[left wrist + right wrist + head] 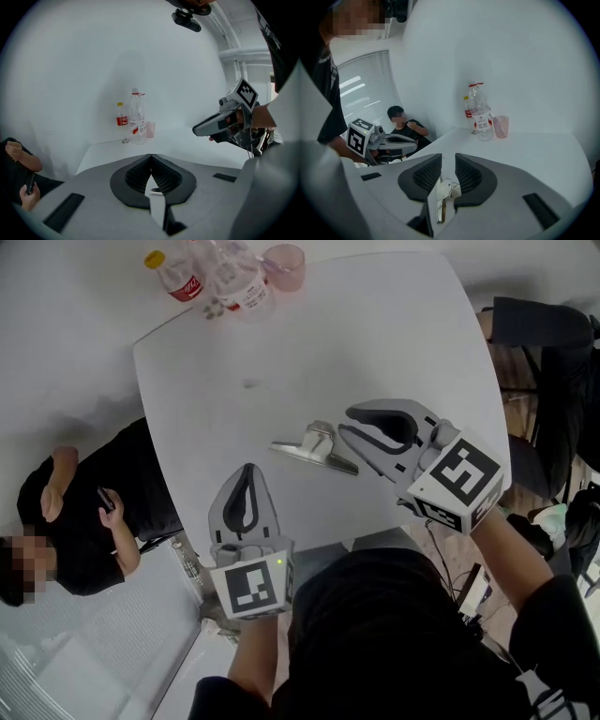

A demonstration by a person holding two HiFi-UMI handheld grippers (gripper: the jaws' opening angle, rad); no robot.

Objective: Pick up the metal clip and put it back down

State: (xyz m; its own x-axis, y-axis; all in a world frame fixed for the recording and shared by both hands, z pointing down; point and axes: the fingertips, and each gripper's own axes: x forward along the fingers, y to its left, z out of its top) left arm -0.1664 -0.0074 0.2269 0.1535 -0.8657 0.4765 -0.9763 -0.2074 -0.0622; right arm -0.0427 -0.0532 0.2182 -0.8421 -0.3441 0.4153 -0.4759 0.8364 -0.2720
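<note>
The metal clip (314, 448) lies flat on the white table (309, 343), near its front edge. My right gripper (345, 425) hovers just right of it, tips over the clip's right end. In the right gripper view the jaws (448, 158) stand a little apart and the clip (444, 197) shows in the gap between them, with neither pad pressing on it. My left gripper (247, 468) is at the table's front left edge, left of the clip, and its jaws meet at the tips (151, 157) with nothing held.
Two plastic bottles (178, 277) (239, 279) and a pink cup (284, 266) stand at the table's far corner. A person in black (89, 521) sits on the floor to the left. Dark chairs (553, 381) stand to the right.
</note>
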